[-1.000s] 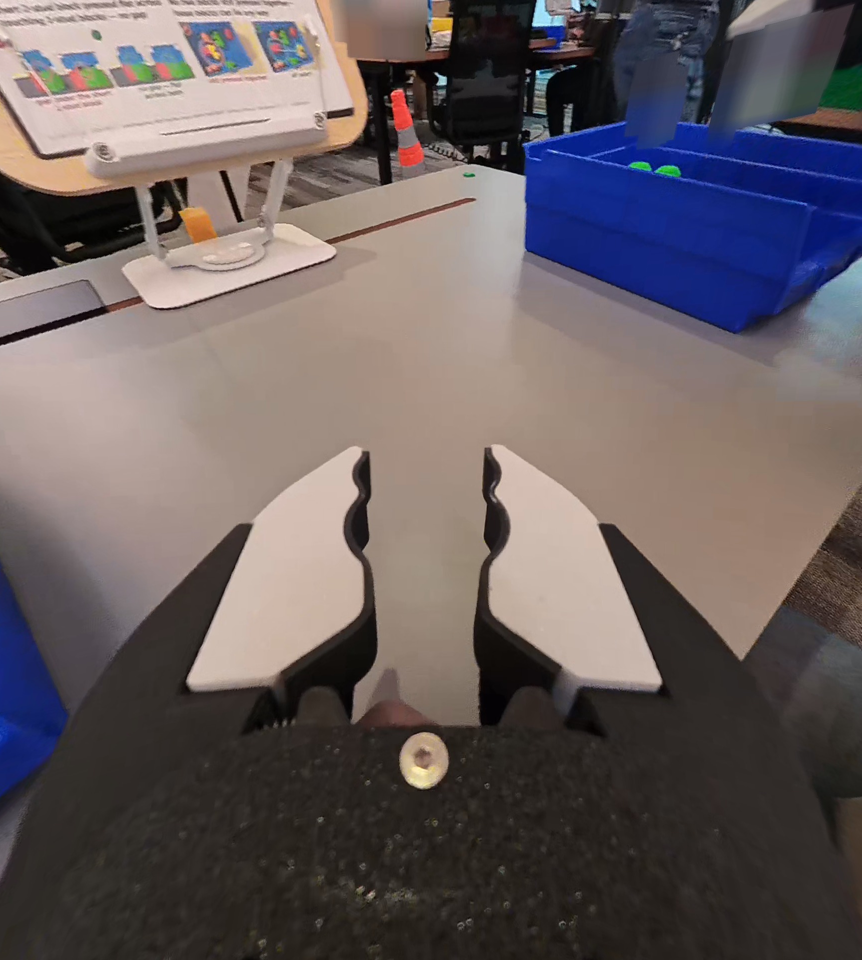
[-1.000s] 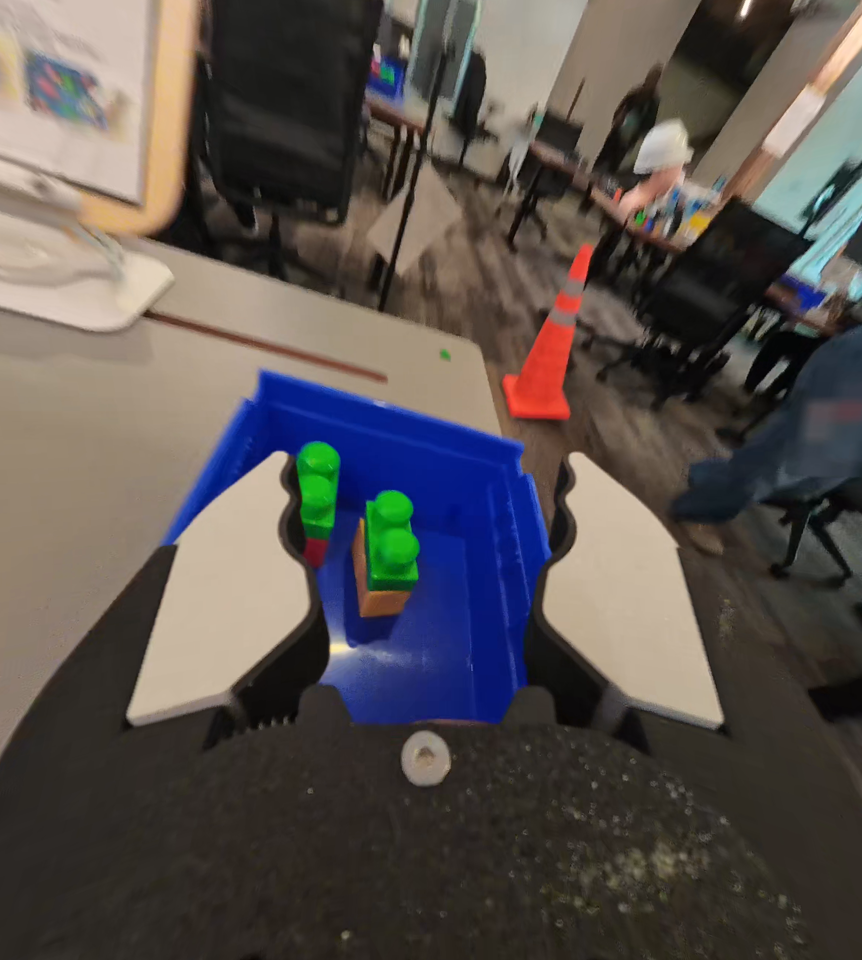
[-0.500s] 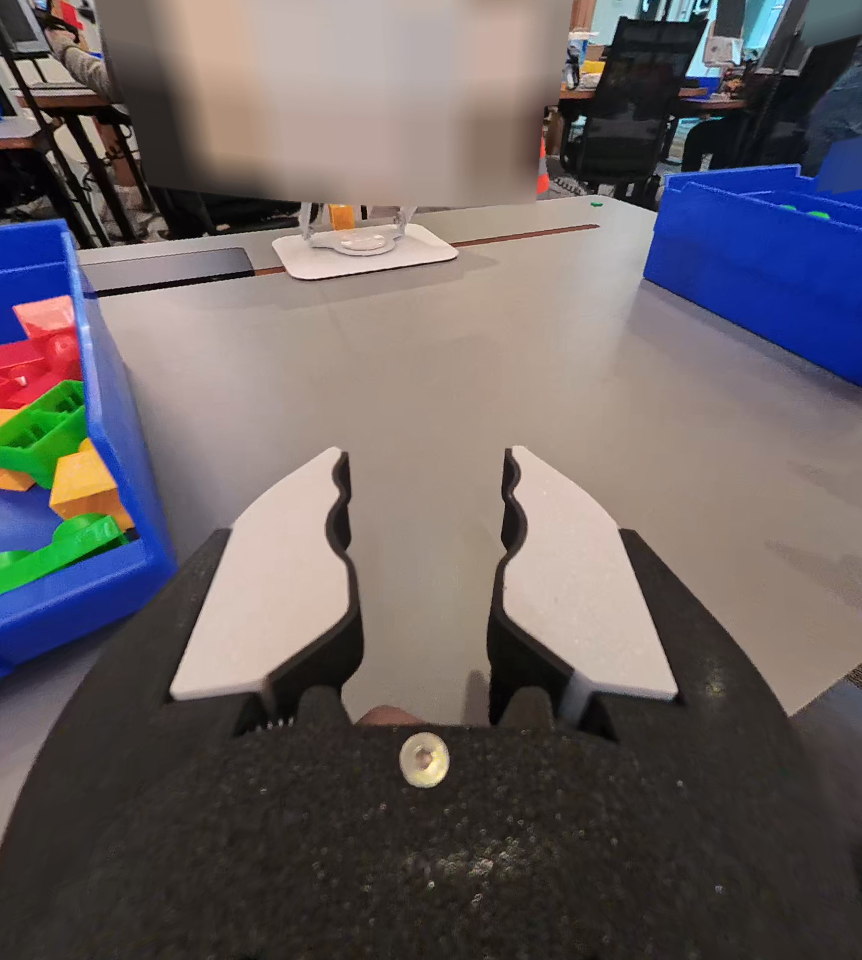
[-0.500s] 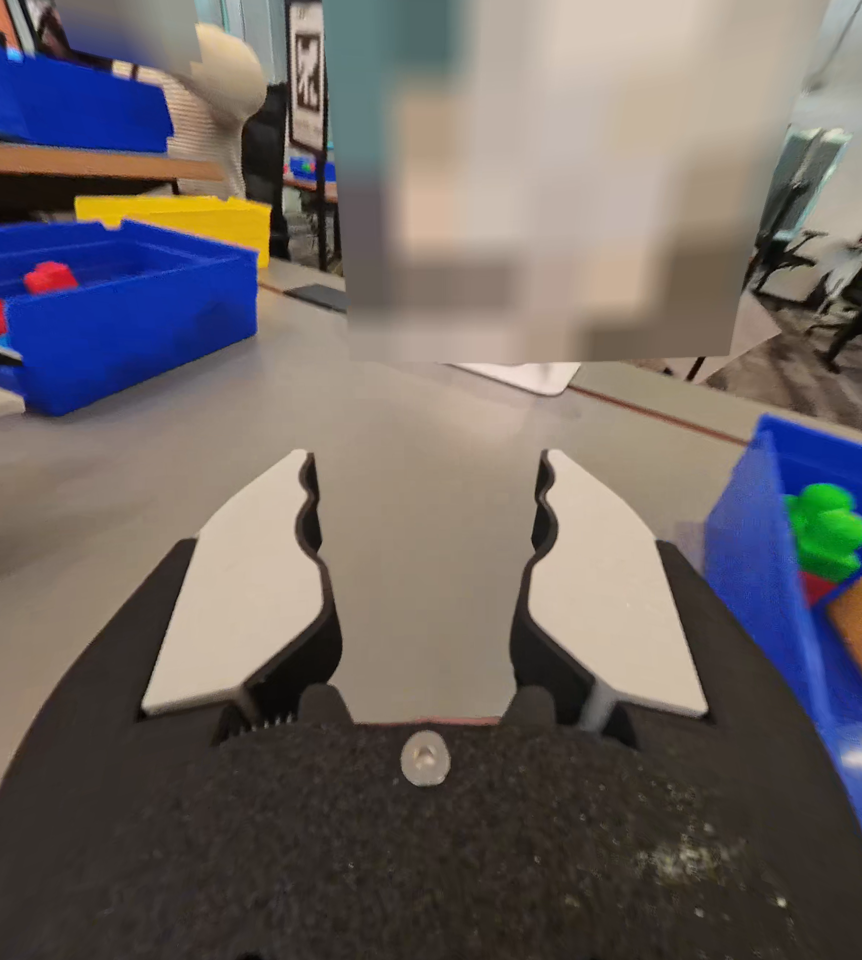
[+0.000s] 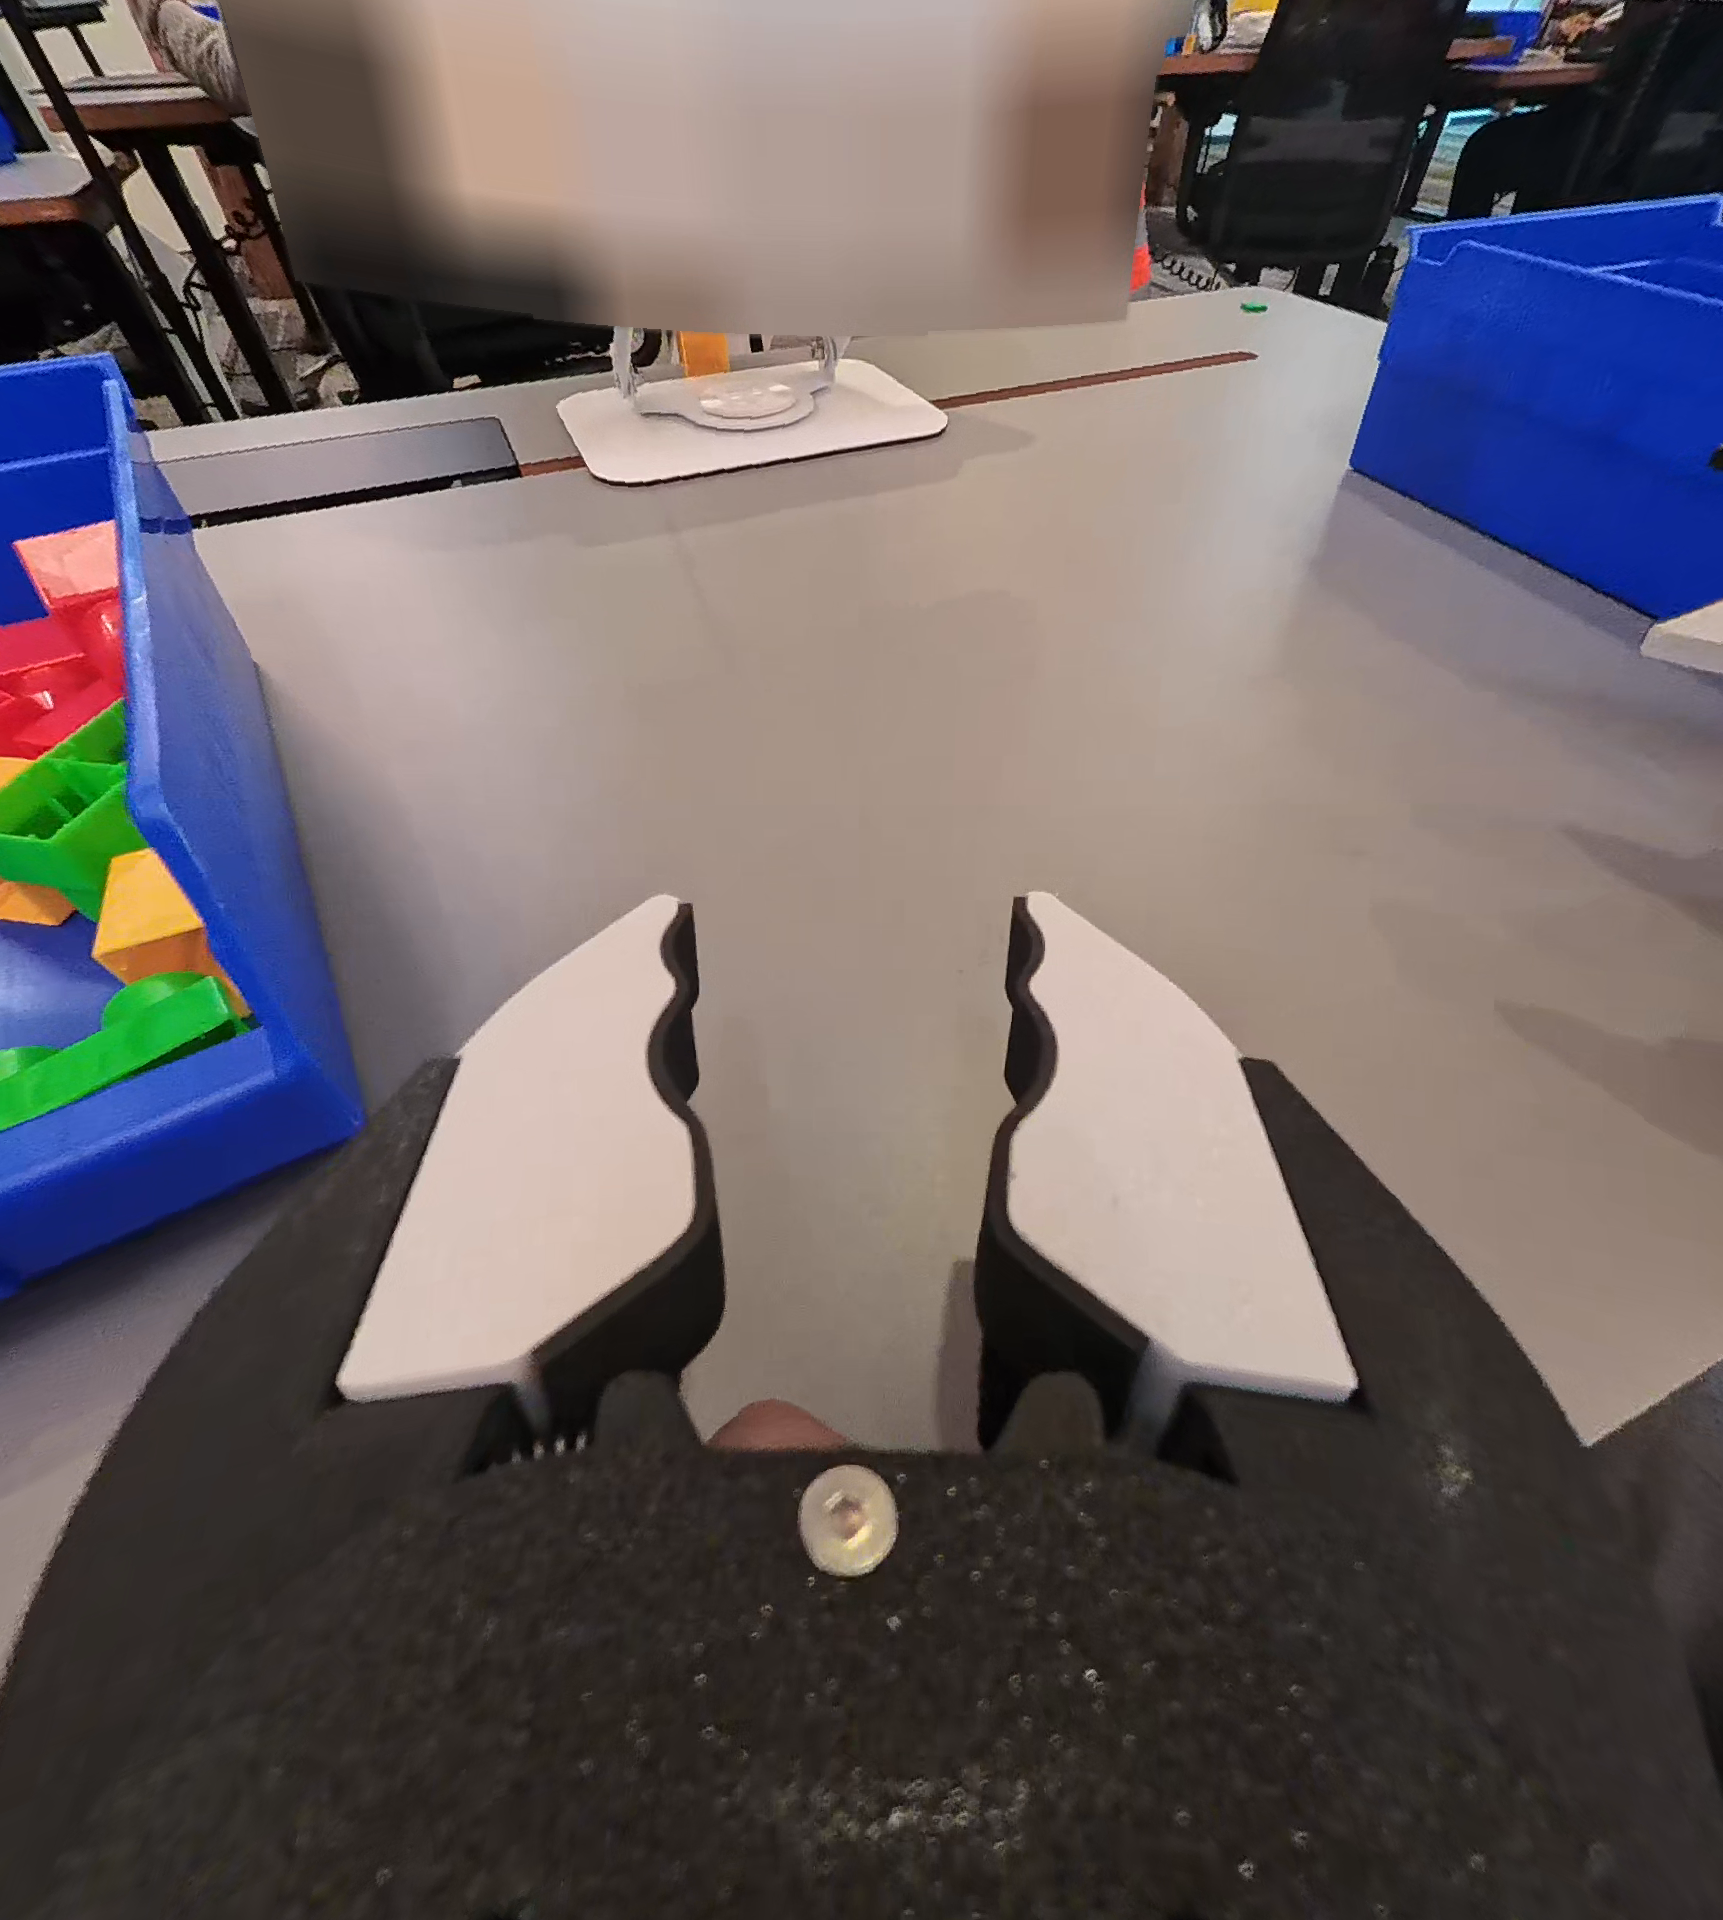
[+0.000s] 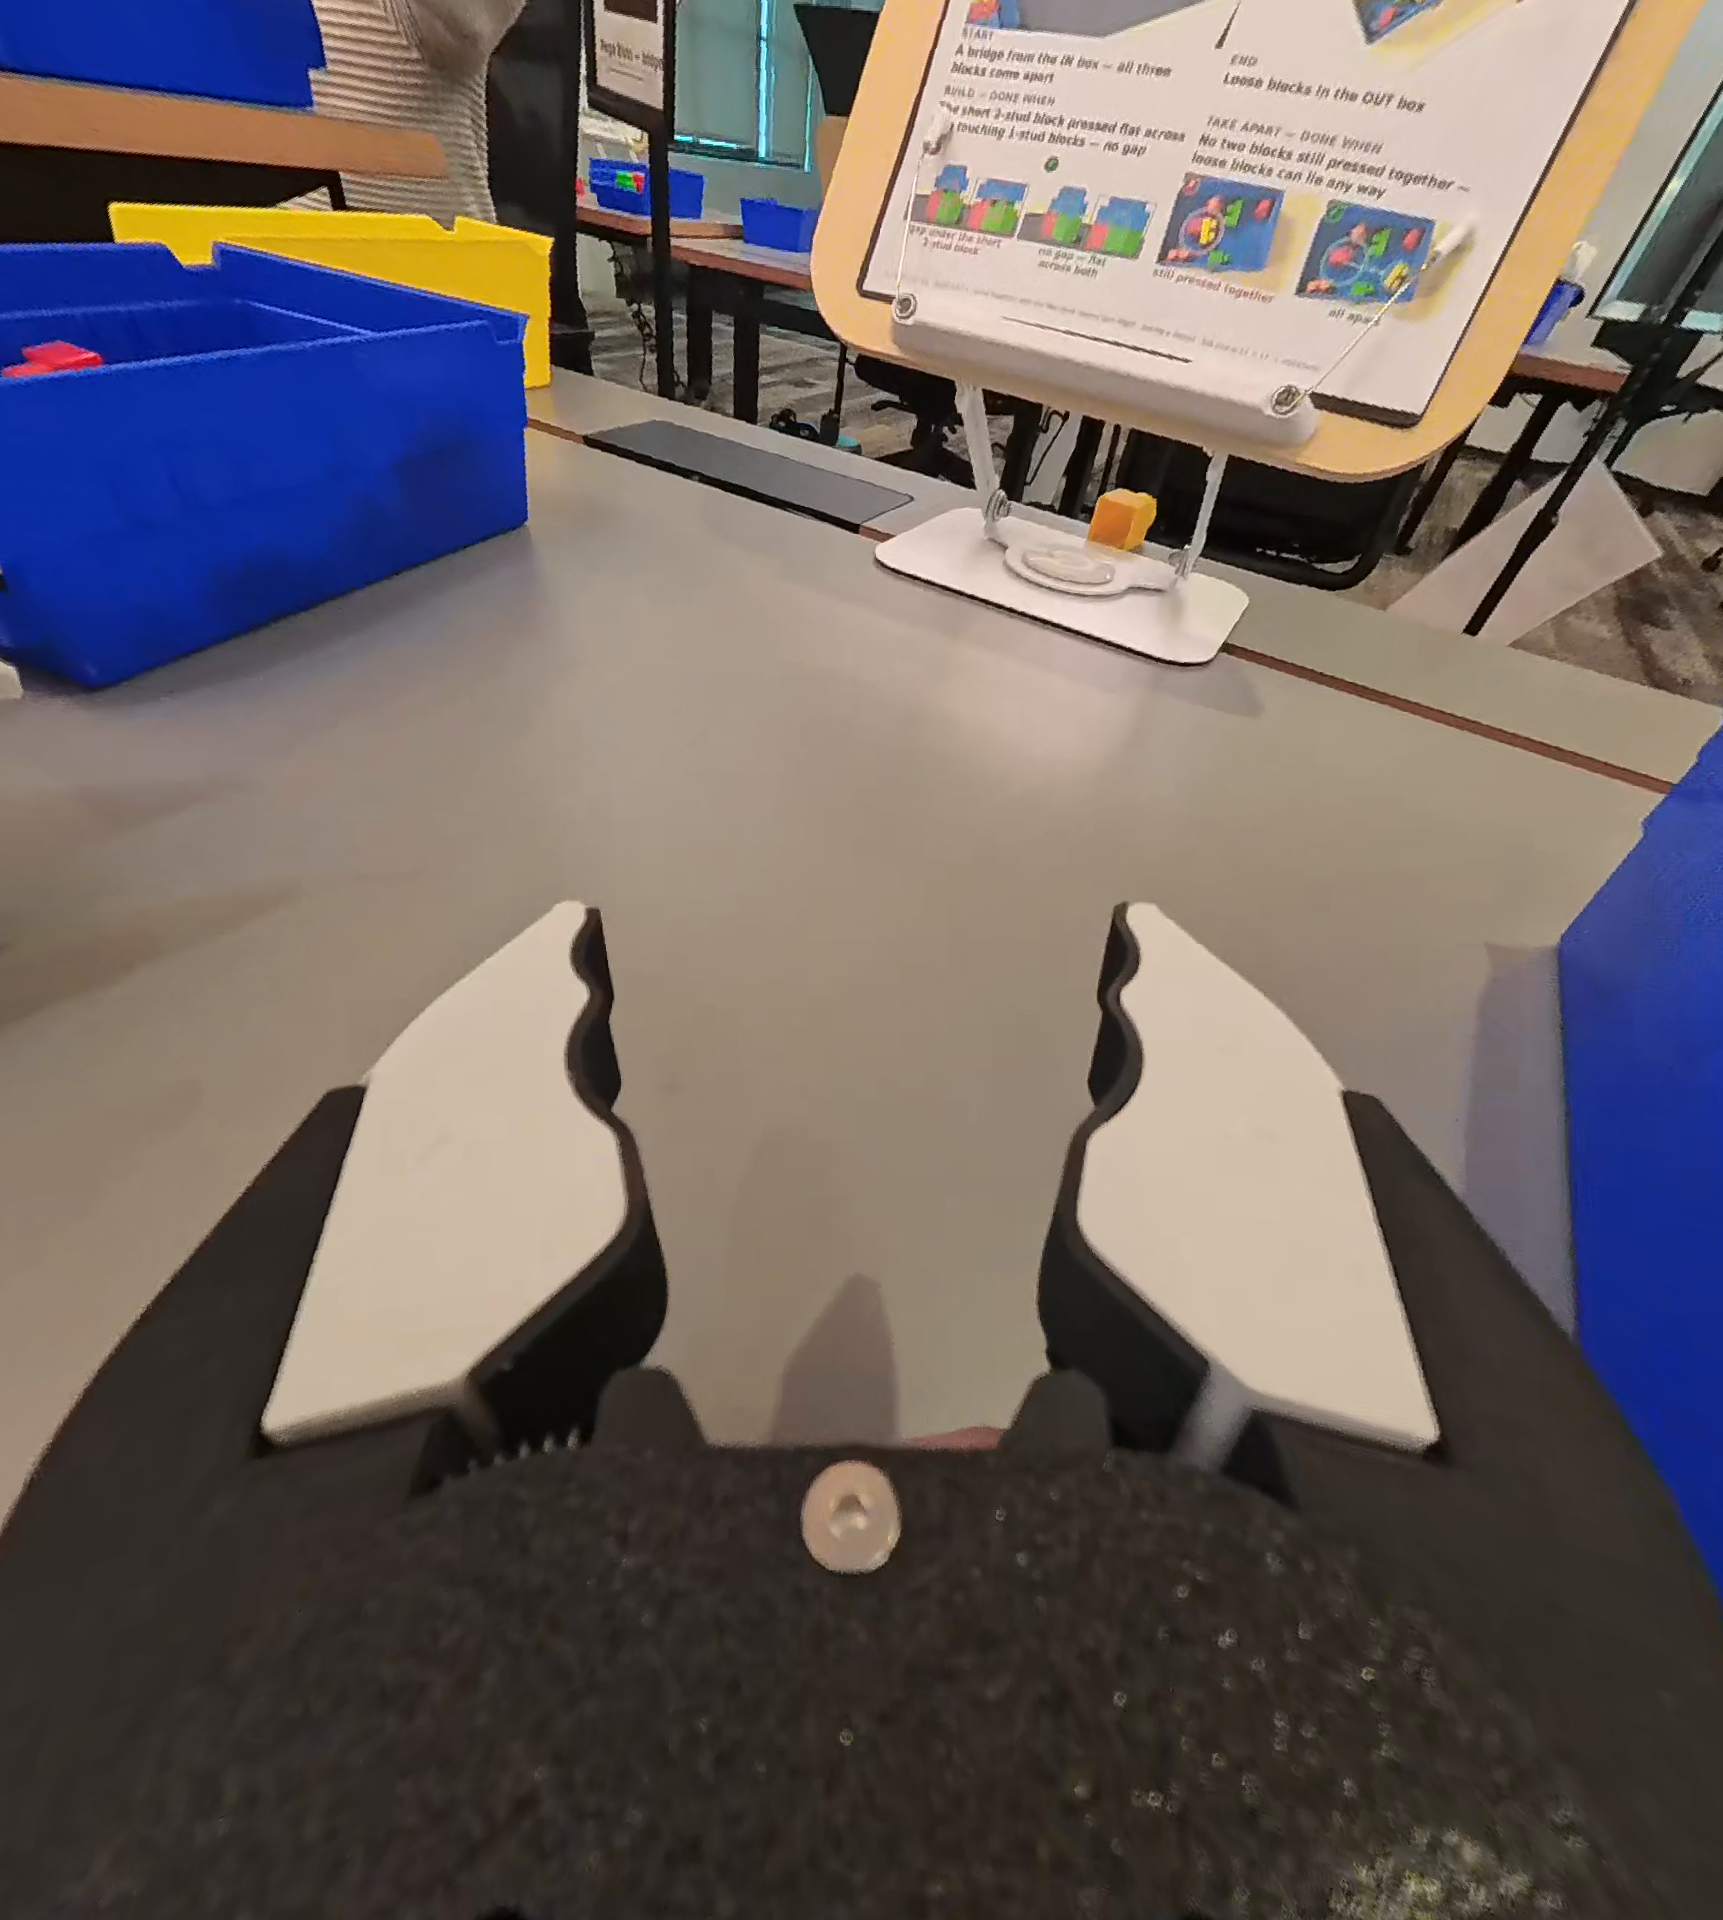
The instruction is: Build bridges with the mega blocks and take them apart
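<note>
Grippers (image 5: 846, 914) (image 6: 852, 920) now over bare table (image 6: 836, 779)

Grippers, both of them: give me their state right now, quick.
Left gripper: open, holding nothing, above the bare grey table.
Right gripper: open, holding nothing.

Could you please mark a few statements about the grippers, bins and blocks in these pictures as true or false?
1. The left gripper is shut on a green block. False: it is open and empty.
2. Loose red, green and orange blocks lie in the blue bin on the left. True.
3. The right gripper is open over bare table. True.
4. A finished bridge stands on the table between the bins. False: no blocks show on the table there.
5. An orange block sits on the document stand's base. True.
</note>
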### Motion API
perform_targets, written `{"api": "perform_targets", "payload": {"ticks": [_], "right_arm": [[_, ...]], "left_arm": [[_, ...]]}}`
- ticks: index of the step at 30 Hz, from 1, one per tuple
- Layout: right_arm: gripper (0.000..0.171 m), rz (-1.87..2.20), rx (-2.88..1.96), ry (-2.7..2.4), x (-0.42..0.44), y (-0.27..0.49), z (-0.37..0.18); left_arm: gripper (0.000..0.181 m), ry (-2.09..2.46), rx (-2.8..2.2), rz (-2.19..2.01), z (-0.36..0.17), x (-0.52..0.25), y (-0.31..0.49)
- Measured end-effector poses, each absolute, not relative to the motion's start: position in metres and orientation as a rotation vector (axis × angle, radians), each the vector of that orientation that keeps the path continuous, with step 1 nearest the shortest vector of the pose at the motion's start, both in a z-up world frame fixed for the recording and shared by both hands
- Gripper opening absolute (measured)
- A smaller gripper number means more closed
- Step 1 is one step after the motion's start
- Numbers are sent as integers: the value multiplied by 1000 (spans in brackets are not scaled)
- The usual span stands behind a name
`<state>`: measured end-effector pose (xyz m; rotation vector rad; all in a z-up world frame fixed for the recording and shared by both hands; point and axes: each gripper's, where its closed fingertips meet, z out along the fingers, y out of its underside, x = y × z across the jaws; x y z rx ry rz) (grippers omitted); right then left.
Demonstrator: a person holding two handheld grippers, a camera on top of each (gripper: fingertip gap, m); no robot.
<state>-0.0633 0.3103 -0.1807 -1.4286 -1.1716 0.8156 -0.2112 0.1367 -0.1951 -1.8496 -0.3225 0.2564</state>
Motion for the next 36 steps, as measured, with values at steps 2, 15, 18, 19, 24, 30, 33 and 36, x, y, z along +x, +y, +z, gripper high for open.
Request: {"api": "perform_targets", "payload": {"ticks": [2, 15, 18, 19, 24, 30, 33, 36], "right_arm": [[89, 835, -1447, -1168, -64, 310, -182], [81, 868, -1476, -1194, -64, 308, -187], [79, 872, -1480, -1193, -63, 309, -187], [79, 875, -1481, -1196, -63, 309, -187], [78, 872, -1479, -1205, -62, 310, -186], [77, 884, -1494, -1207, -63, 313, -189], [76, 886, -1497, -1213, -63, 313, -191], [75, 891, -1504, -1218, -64, 313, -191]], "left_arm": [[56, -321, -1858, 241, -196, -211, 137], [58, -279, -1882, 239, -198, -208, 138], [58, -260, -1896, 323, -185, -223, 122], [57, -258, -1889, 351, -175, -233, 113], [56, -147, -2037, 483, -136, -303, 64], [59, -7, -2341, 704, -134, -418, 41], [60, 141, -2463, 775, -144, -454, 55], [60, 277, -2592, 735, -166, -474, 73]]}}
